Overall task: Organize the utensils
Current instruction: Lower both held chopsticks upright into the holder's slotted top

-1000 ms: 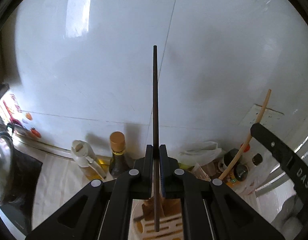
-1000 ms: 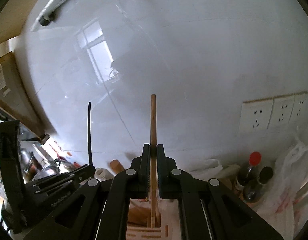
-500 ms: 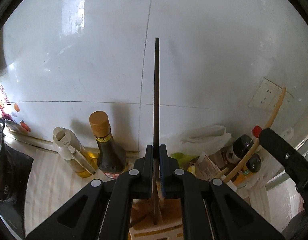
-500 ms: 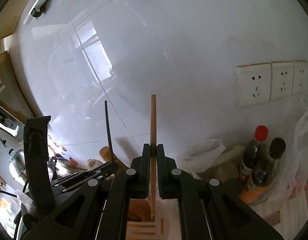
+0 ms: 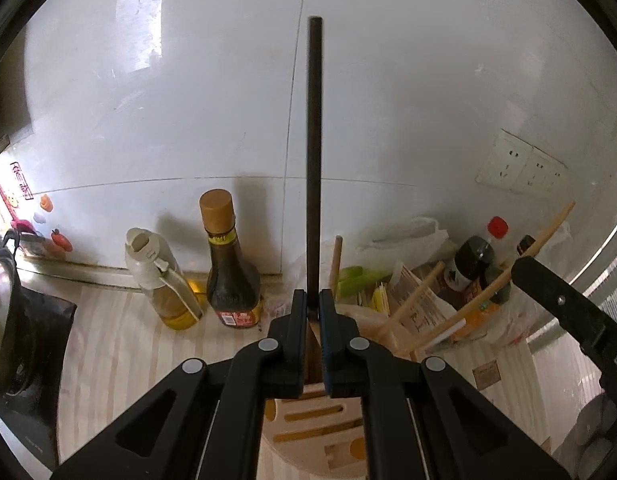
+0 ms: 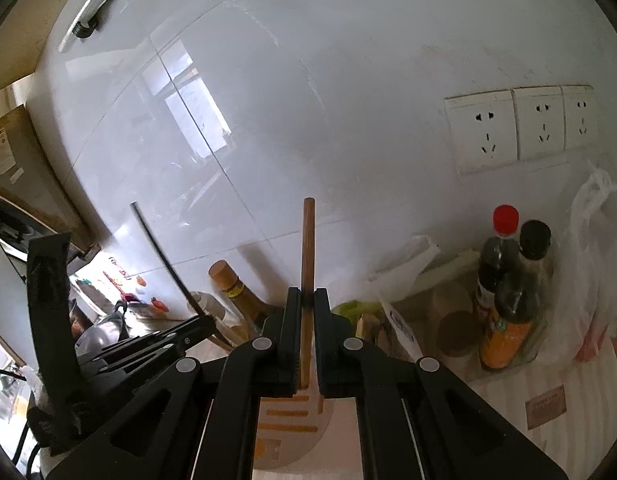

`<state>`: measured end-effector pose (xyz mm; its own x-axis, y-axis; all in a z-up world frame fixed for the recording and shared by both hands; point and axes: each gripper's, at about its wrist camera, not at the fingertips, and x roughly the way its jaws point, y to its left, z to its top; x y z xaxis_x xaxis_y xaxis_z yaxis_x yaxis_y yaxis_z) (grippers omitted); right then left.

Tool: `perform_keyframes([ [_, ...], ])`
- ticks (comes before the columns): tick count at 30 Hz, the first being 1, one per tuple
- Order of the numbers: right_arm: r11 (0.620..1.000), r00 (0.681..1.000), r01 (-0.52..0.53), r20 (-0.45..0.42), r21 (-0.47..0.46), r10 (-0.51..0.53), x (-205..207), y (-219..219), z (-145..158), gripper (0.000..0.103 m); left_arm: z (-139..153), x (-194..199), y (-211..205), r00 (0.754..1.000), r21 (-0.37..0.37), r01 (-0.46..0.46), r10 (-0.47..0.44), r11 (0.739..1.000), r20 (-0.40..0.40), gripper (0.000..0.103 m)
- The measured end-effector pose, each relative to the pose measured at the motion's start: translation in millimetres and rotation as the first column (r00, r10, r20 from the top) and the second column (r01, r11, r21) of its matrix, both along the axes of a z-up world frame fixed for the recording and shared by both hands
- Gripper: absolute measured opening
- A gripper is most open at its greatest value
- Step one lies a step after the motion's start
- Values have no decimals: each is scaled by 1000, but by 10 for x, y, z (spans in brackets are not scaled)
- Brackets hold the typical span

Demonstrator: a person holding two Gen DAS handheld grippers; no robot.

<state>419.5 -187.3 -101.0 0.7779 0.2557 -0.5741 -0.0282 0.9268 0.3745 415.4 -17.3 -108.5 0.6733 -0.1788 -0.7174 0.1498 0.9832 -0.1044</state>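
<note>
My left gripper (image 5: 314, 300) is shut on a long black stick-like utensil (image 5: 314, 152) that stands upright, its lower end going down into the slotted beige utensil holder (image 5: 308, 420). My right gripper (image 6: 307, 300) is shut on a wooden stick-like utensil (image 6: 308, 248), also upright over the holder's slots (image 6: 286, 412). The right gripper's arm (image 5: 564, 312) and its wooden stick (image 5: 540, 240) show at the right of the left wrist view. The left gripper (image 6: 156, 340) and black stick (image 6: 160, 252) show at the left of the right wrist view. Other wooden sticks (image 5: 412, 300) lean in the holder.
A dark sauce bottle (image 5: 228, 272) and an oil bottle (image 5: 160, 280) stand by the white tiled wall. Red-capped and black-capped bottles (image 6: 512, 288), plastic bags (image 6: 596, 264) and wall sockets (image 6: 520, 124) are at the right. A dark pot (image 5: 4, 320) sits far left.
Both grippers have lowered with their sticks toward the holder. The counter, bottles and holder have come up into view; the sticks' lower ends have sunk into the holder.
</note>
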Motion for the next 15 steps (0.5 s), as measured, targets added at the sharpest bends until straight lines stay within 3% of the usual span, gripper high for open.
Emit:
perform_keyframes([
  [10, 1000, 999, 3, 45, -22, -2, 73, 145, 89, 6, 141, 64, 75, 998, 21, -30, 29, 999, 57, 3],
  [15, 997, 997, -8, 71, -76, 14, 258, 304, 170, 6, 211, 215, 121, 996, 41, -42, 39, 998, 75, 3],
])
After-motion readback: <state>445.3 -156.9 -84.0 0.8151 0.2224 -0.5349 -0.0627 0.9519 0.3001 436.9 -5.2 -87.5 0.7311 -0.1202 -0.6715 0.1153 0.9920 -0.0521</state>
